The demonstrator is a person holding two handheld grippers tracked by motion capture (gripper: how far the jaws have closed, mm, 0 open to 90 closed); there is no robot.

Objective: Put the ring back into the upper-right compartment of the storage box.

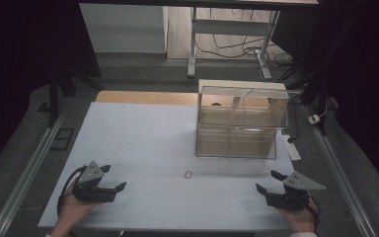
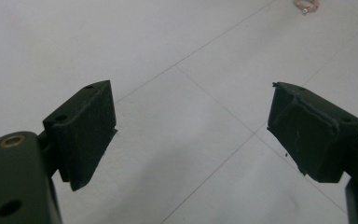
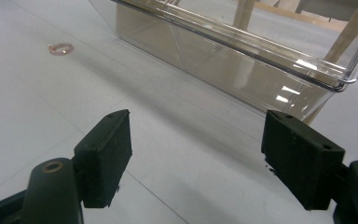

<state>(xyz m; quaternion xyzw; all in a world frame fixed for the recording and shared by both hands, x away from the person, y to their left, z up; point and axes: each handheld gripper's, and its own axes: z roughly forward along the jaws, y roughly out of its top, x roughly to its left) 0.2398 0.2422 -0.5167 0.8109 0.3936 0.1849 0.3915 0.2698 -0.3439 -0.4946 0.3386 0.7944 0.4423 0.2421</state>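
Left gripper (image 1: 113, 178): jaws wide apart, nothing between, low at 7 o'clock on the table (image 1: 143, 128).
Right gripper (image 1: 270, 181): jaws spread, nothing held, at 5 o'clock.
Ring (image 1: 188, 174): flat on table, between grippers, apart from both.
Clear box (image 1: 237, 133): at 1 o'clock from ring.
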